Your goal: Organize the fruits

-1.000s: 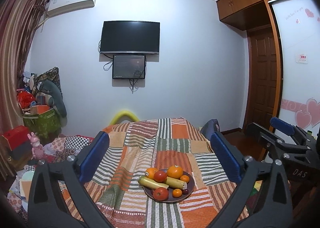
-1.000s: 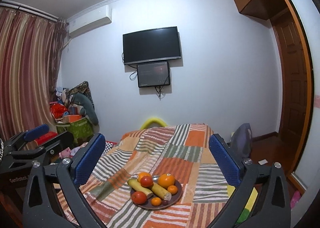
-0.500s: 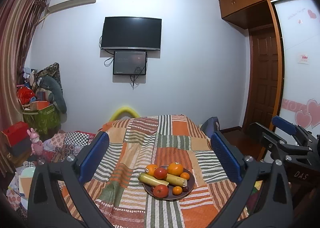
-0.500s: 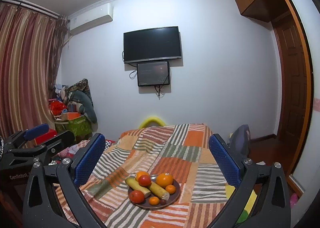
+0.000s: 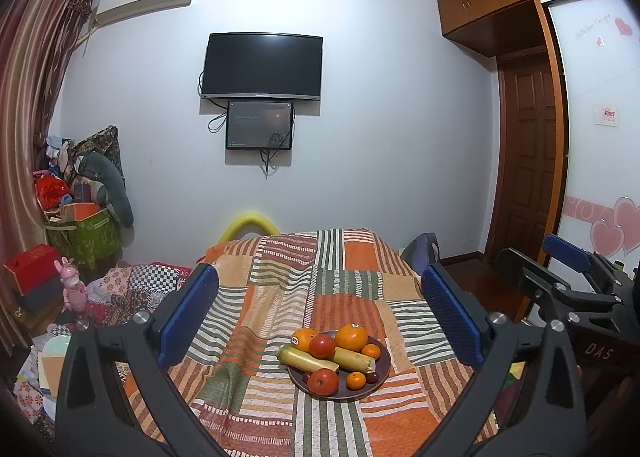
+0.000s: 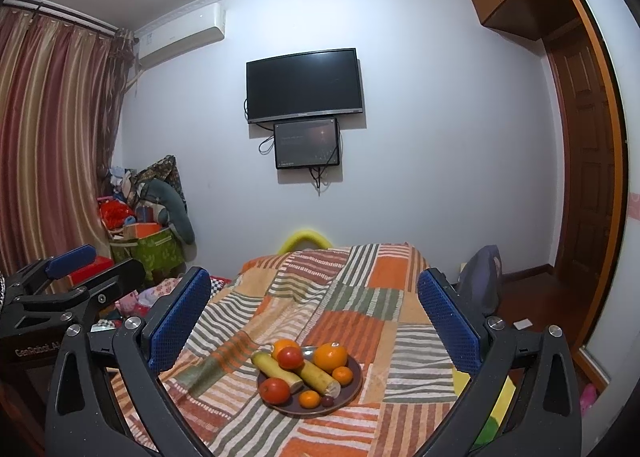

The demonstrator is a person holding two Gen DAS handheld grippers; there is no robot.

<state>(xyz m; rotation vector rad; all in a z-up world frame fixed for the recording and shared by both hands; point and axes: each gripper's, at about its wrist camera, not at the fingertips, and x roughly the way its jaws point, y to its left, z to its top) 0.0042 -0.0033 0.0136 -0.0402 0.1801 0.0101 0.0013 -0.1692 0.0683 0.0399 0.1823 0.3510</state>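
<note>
A dark round plate (image 5: 382,377) sits on a patchwork cloth; it also shows in the right wrist view (image 6: 352,389). It holds two yellow-green stalk pieces (image 5: 306,357), oranges (image 5: 351,337), red fruits (image 5: 323,381), small mandarins and dark small fruits. My left gripper (image 5: 320,321) is open and empty, held back from the plate and above it. My right gripper (image 6: 314,321) is open and empty, likewise short of the plate. Each gripper shows at the other view's edge.
The patchwork cloth (image 5: 280,297) covers a table or bed running toward the far wall. Clutter and a green box (image 5: 84,237) stand at the left by the curtain. A wooden door (image 5: 528,161) and wardrobe are at the right. A TV (image 5: 262,67) hangs on the wall.
Both cameras have shifted slightly; the plate sits a little differently in view. Both grippers stay open and empty. The fruit has not moved.
</note>
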